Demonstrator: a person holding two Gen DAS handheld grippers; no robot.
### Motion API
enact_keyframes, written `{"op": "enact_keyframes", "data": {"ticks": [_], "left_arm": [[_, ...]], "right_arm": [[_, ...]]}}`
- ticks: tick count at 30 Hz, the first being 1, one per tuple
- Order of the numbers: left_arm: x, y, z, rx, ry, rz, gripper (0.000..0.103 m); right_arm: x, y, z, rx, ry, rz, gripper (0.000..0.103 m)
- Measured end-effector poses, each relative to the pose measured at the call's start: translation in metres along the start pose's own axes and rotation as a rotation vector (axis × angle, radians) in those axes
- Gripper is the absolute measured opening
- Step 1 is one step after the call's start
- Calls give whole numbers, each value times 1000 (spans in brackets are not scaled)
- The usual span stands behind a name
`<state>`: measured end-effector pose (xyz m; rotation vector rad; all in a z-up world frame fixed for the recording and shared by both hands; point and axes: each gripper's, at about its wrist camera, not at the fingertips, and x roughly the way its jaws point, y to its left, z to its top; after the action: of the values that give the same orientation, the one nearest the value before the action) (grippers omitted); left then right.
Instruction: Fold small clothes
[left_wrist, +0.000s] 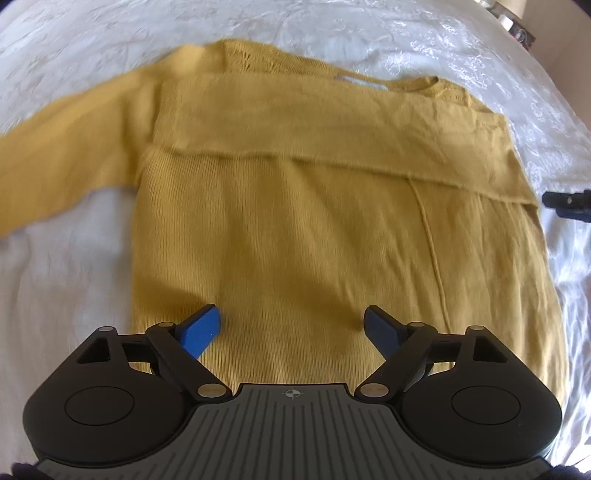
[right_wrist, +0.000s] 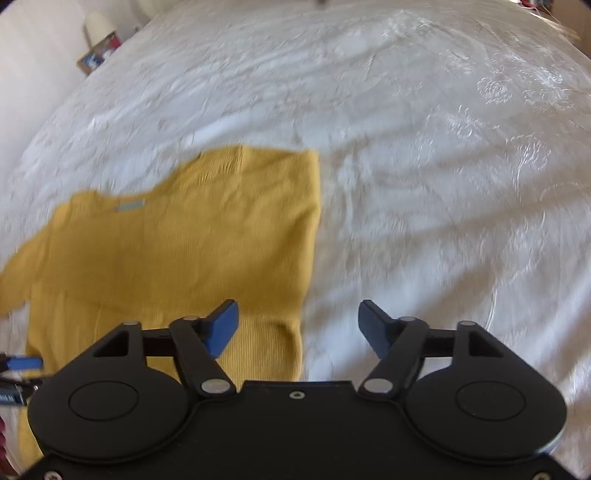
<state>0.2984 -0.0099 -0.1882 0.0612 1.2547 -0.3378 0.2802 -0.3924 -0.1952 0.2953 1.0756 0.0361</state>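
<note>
Sweater (left_wrist: 295, 206) flat on bedspread (left_wrist: 74, 295), beneath left tongs (left_wrist: 291, 328) and beside right tongs (right_wrist: 297, 325); both wide, empty. One sleeve folded across chest; other sleeve, body folds remaining.

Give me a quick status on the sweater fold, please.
Left gripper open, empty. Right gripper open, empty. Yellow sweater flat, one sleeve folded across, other out. Nothing in the way.

I see a yellow sweater (left_wrist: 295, 229) made of soft knit cloth with fine ribs, dull and not shiny. Under it the white bedspread (right_wrist: 424, 155) is cloth too, a bit shiny, with raised flowers. My left gripper (left_wrist: 291, 325) looks like matt black plastic with blue pads (left_wrist: 201, 328).
</note>
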Motion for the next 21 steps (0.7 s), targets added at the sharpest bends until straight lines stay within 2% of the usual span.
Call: {"op": "enact_keyframes", "data": {"ticks": [3, 5, 7, 11, 16, 21], "left_arm": [[-2, -3, -15, -9, 23, 0, 97], [-4, -4, -25, -12, 26, 4, 97], [-4, -4, -35, -12, 34, 20, 97], [-11, 0, -52, -42, 37, 39, 97], [-20, 8, -72, -60, 40, 59, 97], [-23, 5, -84, -56, 45, 78, 97]], "right_arm": [[17, -10, -6, 37, 39, -28, 76], [29, -20, -7, 63, 55, -102, 75], [36, -25, -3, 76, 62, -125, 75], [33, -12, 0, -2, 63, -171, 77], [2, -2, -22, -6, 23, -79, 79], [-24, 17, -70, -78, 67, 22, 82]]}}
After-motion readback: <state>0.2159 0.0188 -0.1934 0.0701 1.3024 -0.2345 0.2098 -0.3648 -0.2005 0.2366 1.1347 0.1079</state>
